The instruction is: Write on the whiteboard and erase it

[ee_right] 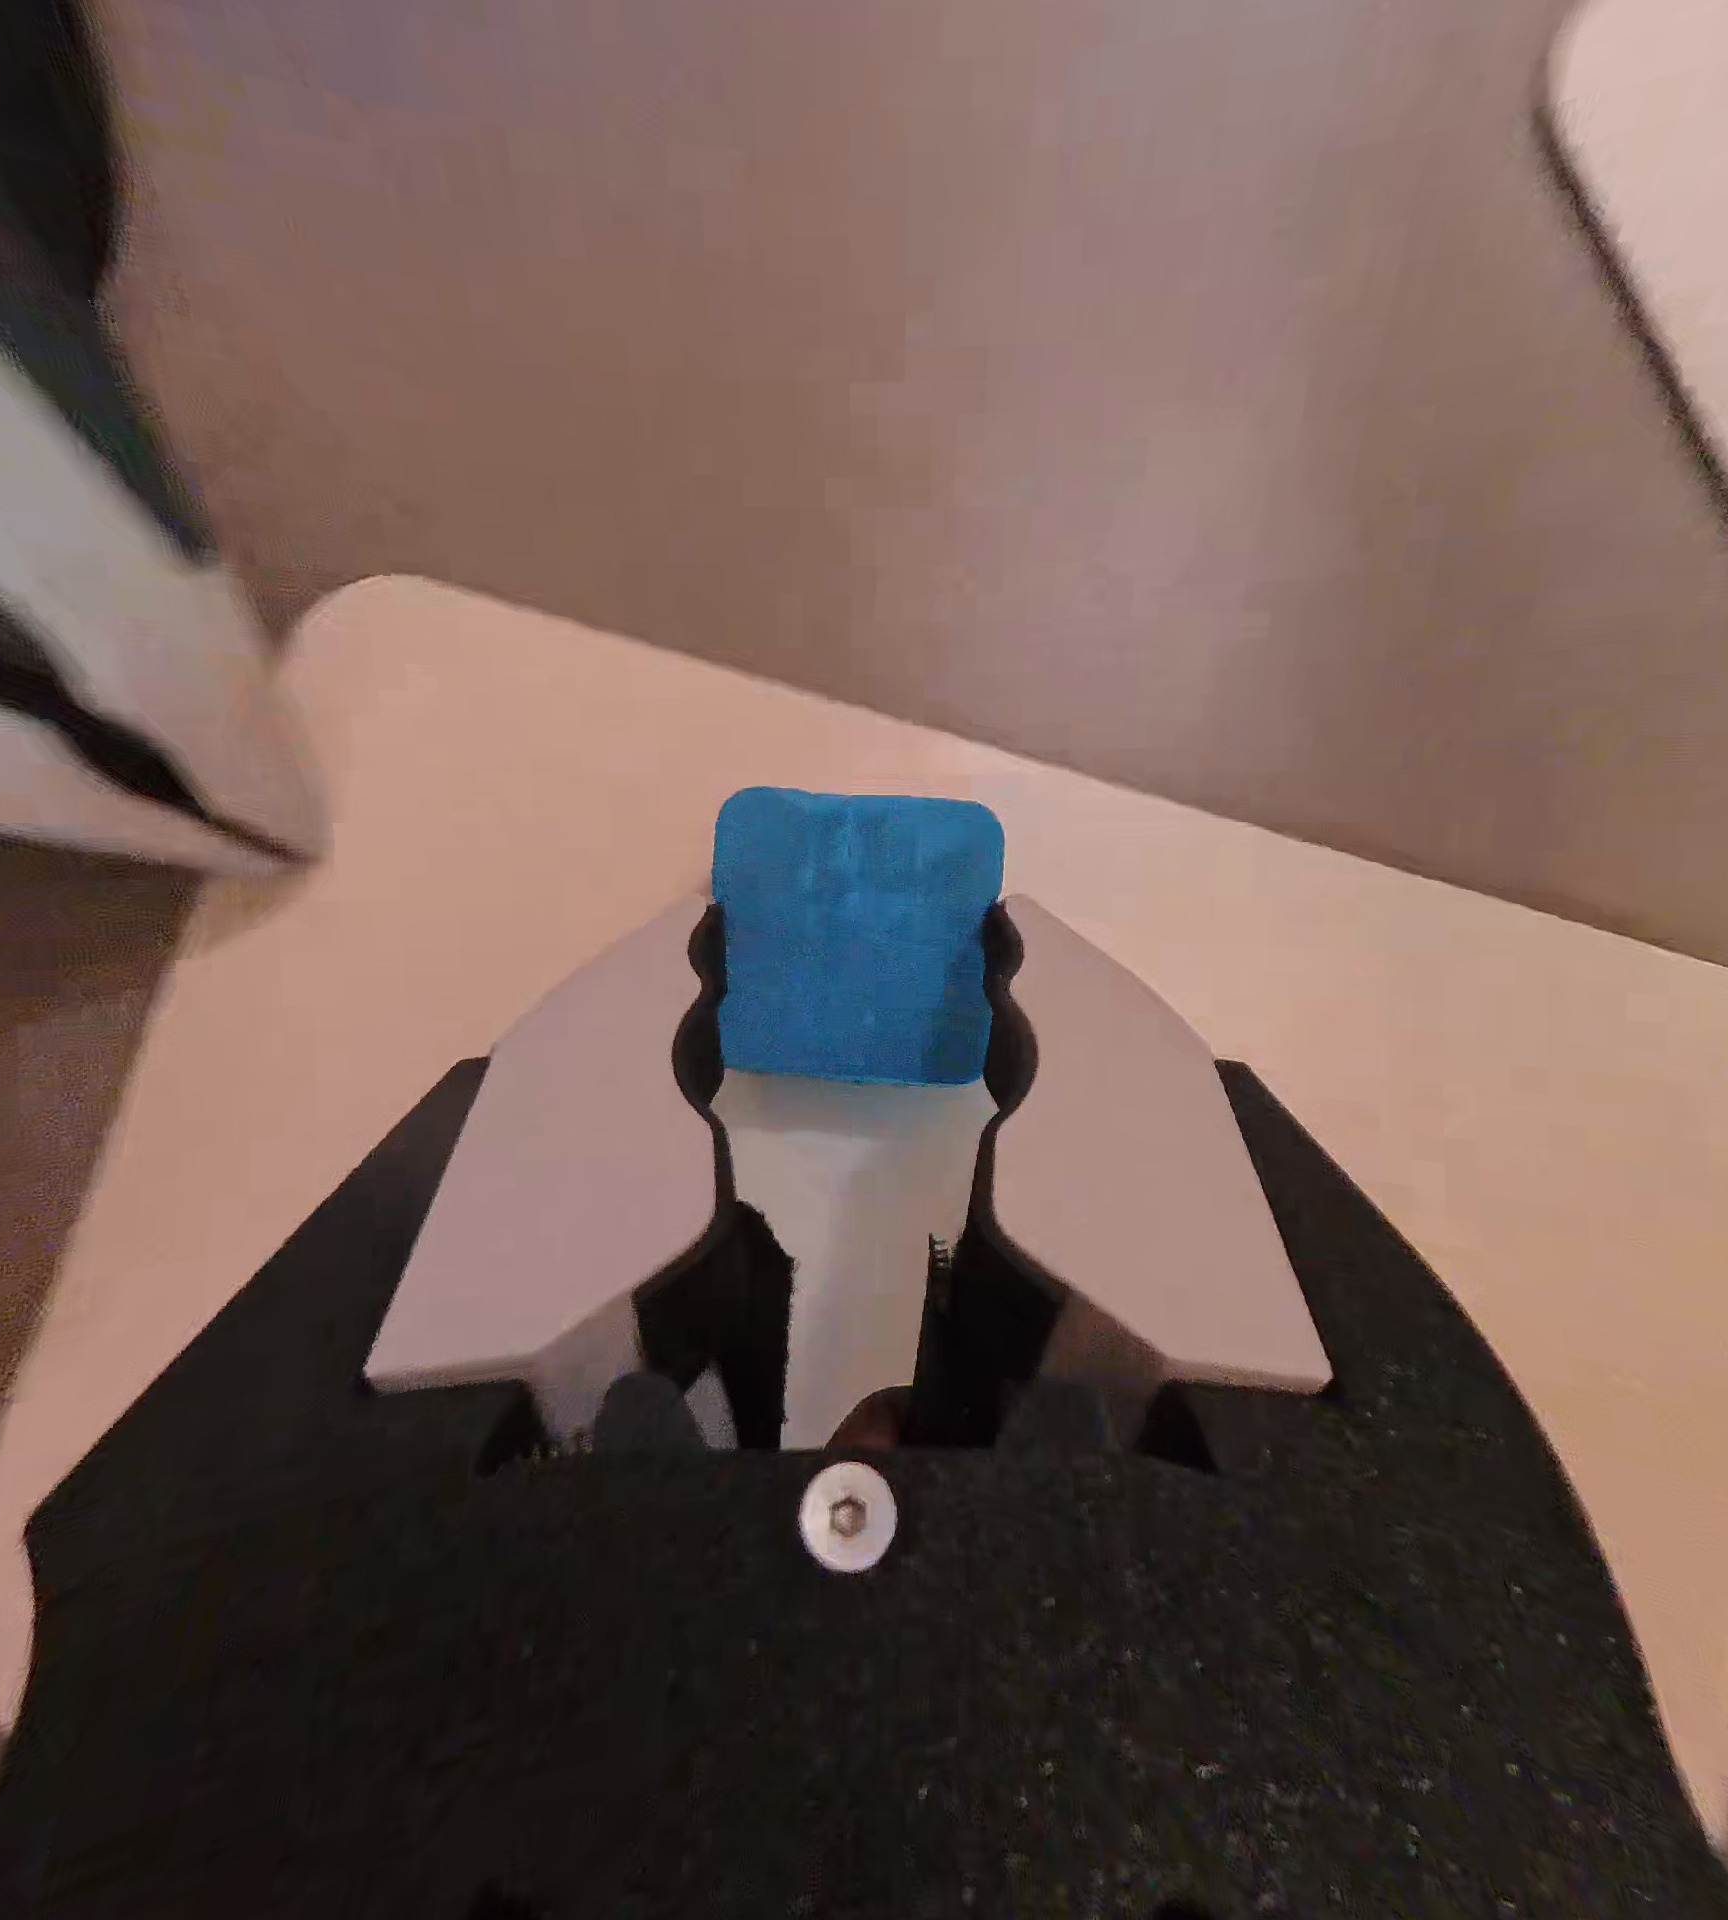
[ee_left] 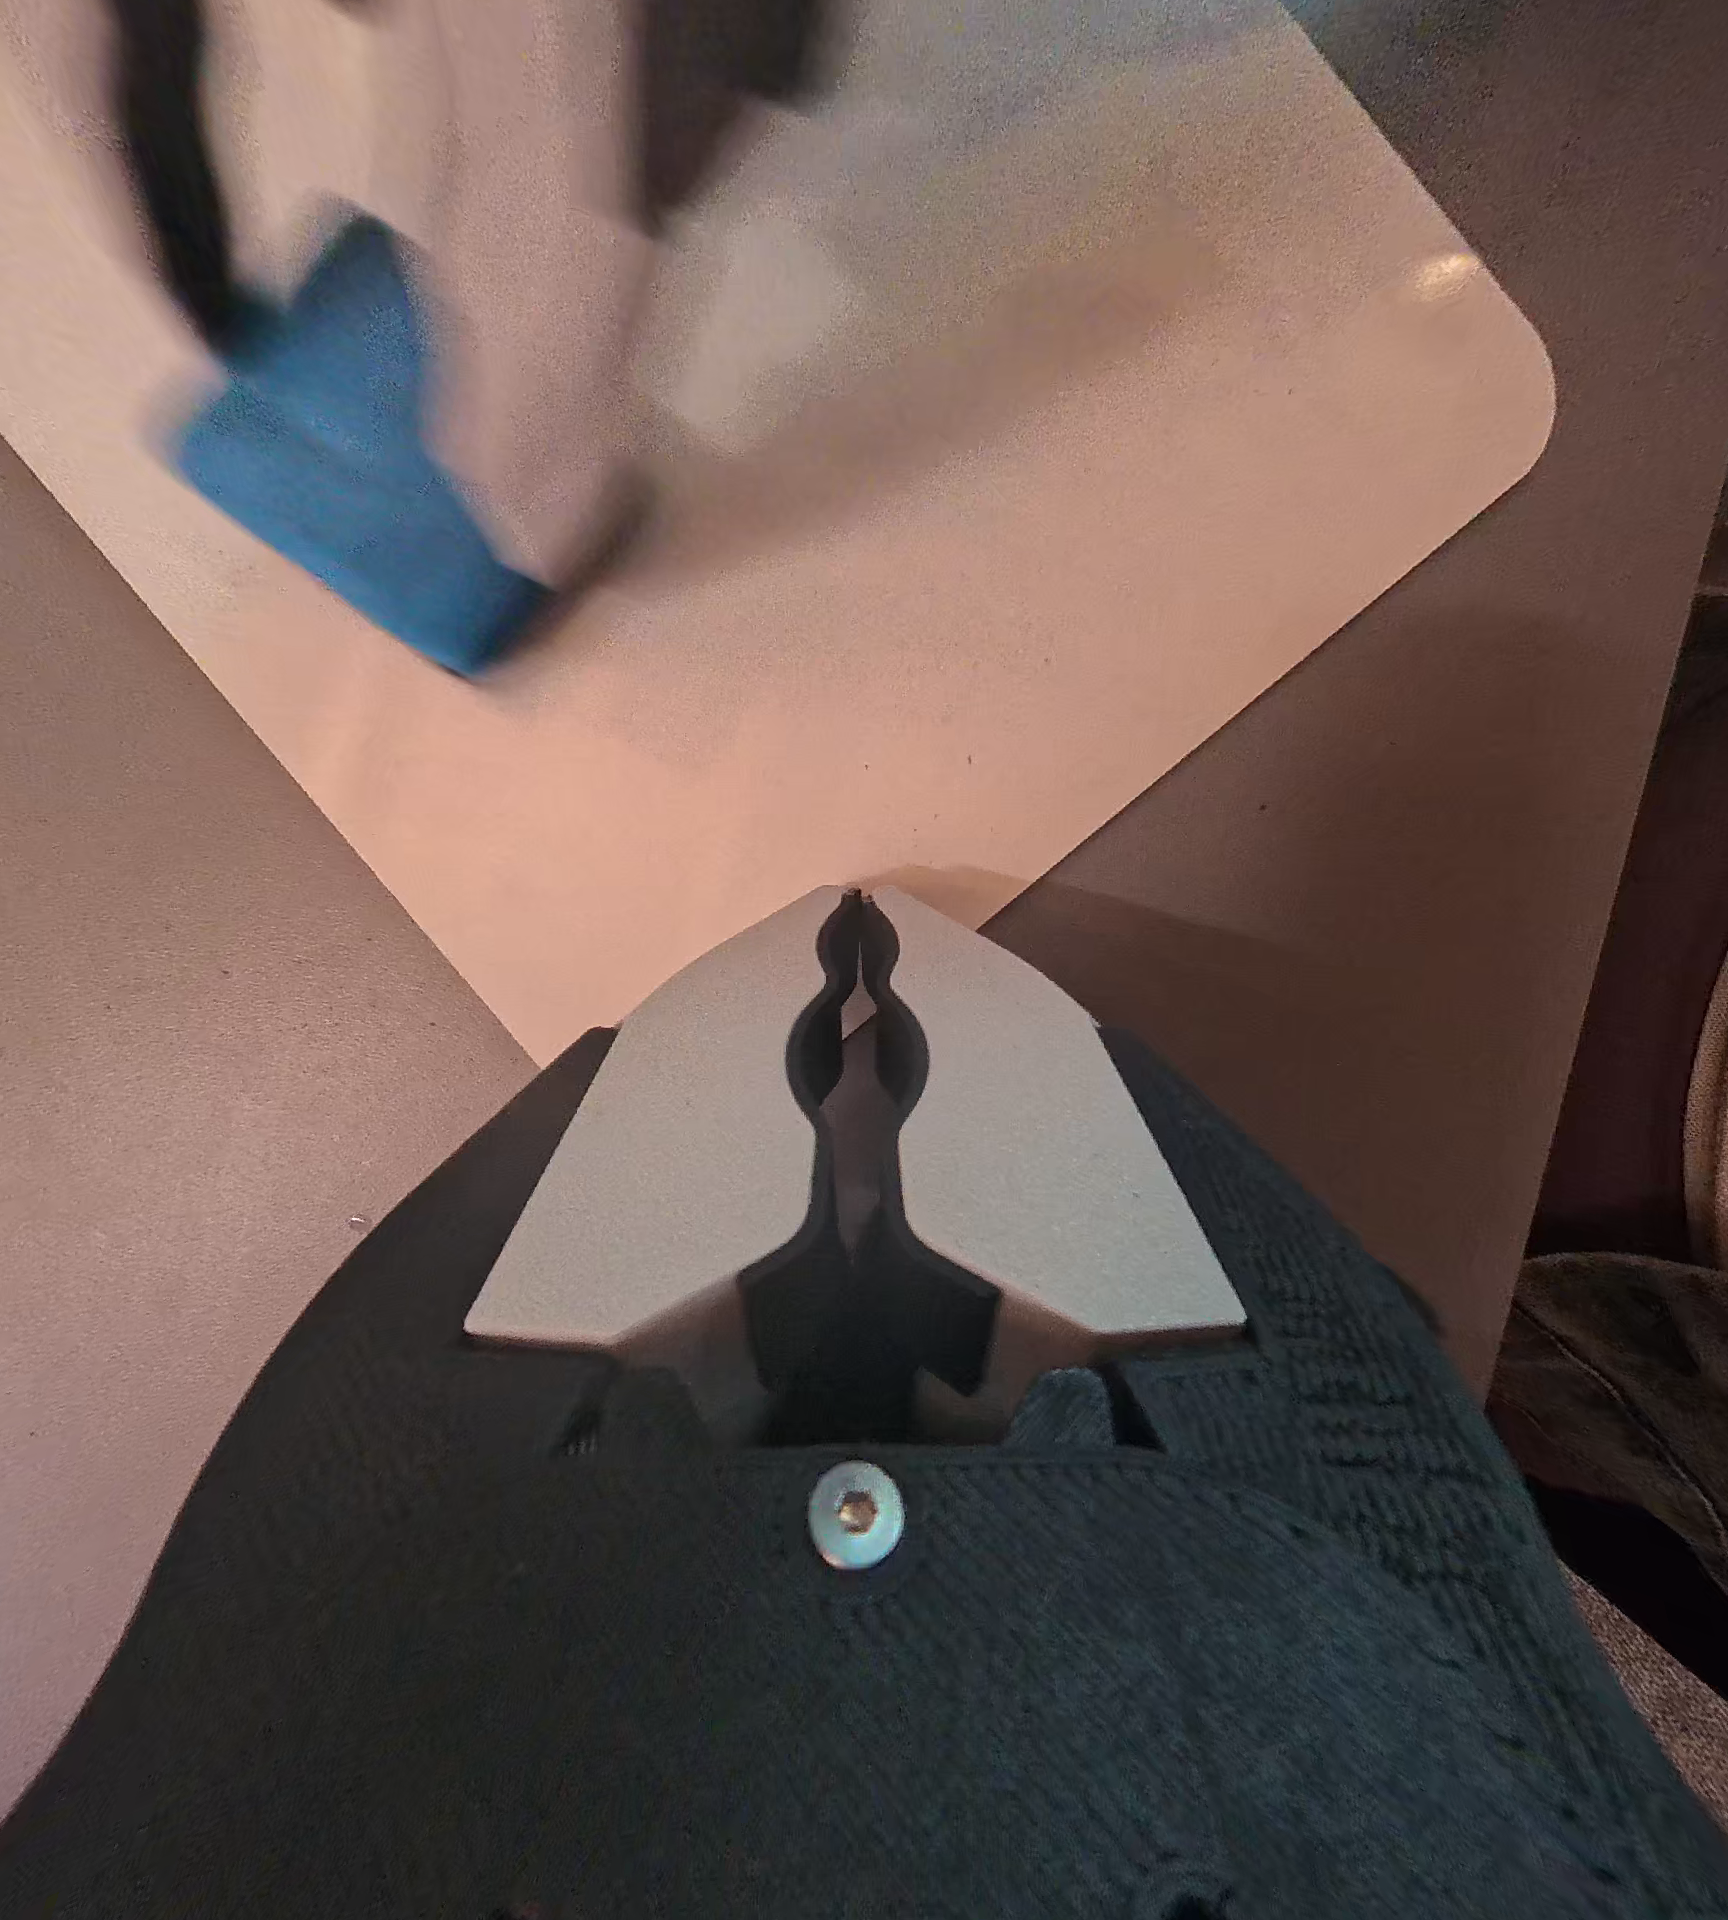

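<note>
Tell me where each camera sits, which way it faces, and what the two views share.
Left wrist view: sits on the left claw, looking down along its shut fingers at the whiteboard corner; the right claw shows blurred farther off.
Right wrist view: sits on the right claw, looking down at the board past the blue eraser clamped between its pads; the left claw blurs at left.
Shared: whiteboard, eraser, brown table.

Blue eraser (ee_right: 855,951); white whiteboard (ee_left: 943,623) (pinkish cast); grey-brown table (ee_left: 112,935).

left hand-held gripper (ee_left: 858,896): jaws together | right hand-held gripper (ee_right: 852,914): clamped, blurred
</note>
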A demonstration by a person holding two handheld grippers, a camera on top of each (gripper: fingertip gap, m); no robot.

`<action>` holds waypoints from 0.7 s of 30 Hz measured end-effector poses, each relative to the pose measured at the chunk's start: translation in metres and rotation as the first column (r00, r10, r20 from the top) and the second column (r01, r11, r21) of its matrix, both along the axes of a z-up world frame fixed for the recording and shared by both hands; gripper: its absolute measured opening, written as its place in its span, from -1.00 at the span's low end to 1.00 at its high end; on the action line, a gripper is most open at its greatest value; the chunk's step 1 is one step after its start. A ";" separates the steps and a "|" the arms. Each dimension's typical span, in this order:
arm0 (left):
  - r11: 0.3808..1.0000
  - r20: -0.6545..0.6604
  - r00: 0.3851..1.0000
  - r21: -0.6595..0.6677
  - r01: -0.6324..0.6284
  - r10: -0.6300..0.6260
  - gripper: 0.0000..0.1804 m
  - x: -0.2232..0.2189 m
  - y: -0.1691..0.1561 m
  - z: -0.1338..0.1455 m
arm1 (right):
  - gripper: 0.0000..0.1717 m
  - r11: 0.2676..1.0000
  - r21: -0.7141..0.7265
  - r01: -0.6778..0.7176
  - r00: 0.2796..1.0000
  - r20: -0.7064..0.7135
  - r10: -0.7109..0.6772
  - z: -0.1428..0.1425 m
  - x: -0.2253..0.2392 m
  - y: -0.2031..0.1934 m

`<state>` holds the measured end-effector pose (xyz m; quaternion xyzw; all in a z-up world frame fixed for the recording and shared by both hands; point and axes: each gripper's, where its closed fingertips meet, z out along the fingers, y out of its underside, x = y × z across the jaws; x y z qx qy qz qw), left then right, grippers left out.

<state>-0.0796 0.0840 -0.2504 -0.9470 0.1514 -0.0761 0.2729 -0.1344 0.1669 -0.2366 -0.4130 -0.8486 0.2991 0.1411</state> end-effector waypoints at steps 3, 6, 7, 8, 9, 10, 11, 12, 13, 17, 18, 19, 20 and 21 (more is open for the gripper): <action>1.000 -0.010 1.000 0.005 0.000 0.000 -0.99 0.000 0.000 0.000 | -0.43 0.995 -0.011 -0.097 0.995 -0.014 0.097 0.000 0.067 -0.054; 1.000 -0.023 1.000 0.007 0.006 -0.006 -0.99 0.000 0.000 0.000 | -0.43 0.994 -0.016 -0.110 0.994 0.011 0.110 0.000 0.121 -0.062; 1.000 -0.022 1.000 0.006 0.007 -0.007 -0.99 0.000 0.000 0.000 | -0.43 0.994 -0.006 -0.106 0.994 0.035 0.106 0.000 0.135 -0.054; 1.000 -0.020 1.000 0.006 0.008 -0.007 -0.99 0.000 0.000 0.000 | -0.43 0.996 0.012 -0.092 0.994 0.064 0.091 0.000 0.144 -0.042; 1.000 -0.017 1.000 0.006 0.007 -0.007 -0.99 0.000 0.000 0.000 | -0.43 0.997 0.039 -0.062 0.994 0.090 0.058 -0.001 0.149 -0.024; 1.000 -0.017 1.000 0.005 0.006 -0.006 -0.99 0.000 0.000 0.000 | -0.43 0.997 0.070 -0.022 0.994 0.108 0.014 -0.001 0.149 -0.002; 1.000 -0.018 1.000 0.005 0.007 -0.007 -0.99 0.001 0.000 0.000 | -0.44 0.995 0.093 0.027 0.993 0.114 -0.037 -0.001 0.145 0.021; 1.000 -0.019 1.000 0.003 0.008 -0.007 -0.99 0.001 0.000 0.000 | -0.43 0.991 0.103 0.083 0.989 0.110 -0.094 -0.002 0.136 0.044; 1.000 -0.018 1.000 0.000 0.008 -0.008 -0.99 0.002 -0.001 0.000 | -0.44 0.985 0.096 0.140 0.984 0.096 -0.149 -0.002 0.124 0.065; 1.000 -0.022 1.000 -0.016 0.012 -0.013 -0.99 0.005 -0.002 0.000 | -0.43 0.974 0.030 0.226 0.974 0.020 -0.226 -0.001 0.077 0.086; 1.000 -0.026 1.000 -0.019 0.011 -0.011 -0.99 0.006 -0.002 0.000 | -0.44 0.982 0.010 0.190 0.982 0.014 -0.190 -0.002 0.073 0.070; 1.000 -0.030 1.000 -0.020 0.009 -0.010 -0.99 0.006 -0.002 0.000 | -0.43 0.989 -0.012 0.150 0.989 0.007 -0.150 -0.002 0.073 0.051; 1.000 -0.033 0.999 -0.021 0.009 -0.010 -0.99 0.005 -0.002 0.000 | -0.43 0.993 -0.023 0.114 0.993 0.001 -0.114 -0.002 0.076 0.033; 1.000 -0.035 0.999 -0.021 0.009 -0.010 -0.99 0.005 -0.002 0.000 | -0.43 0.996 -0.031 0.082 0.997 0.004 -0.082 -0.002 0.082 0.016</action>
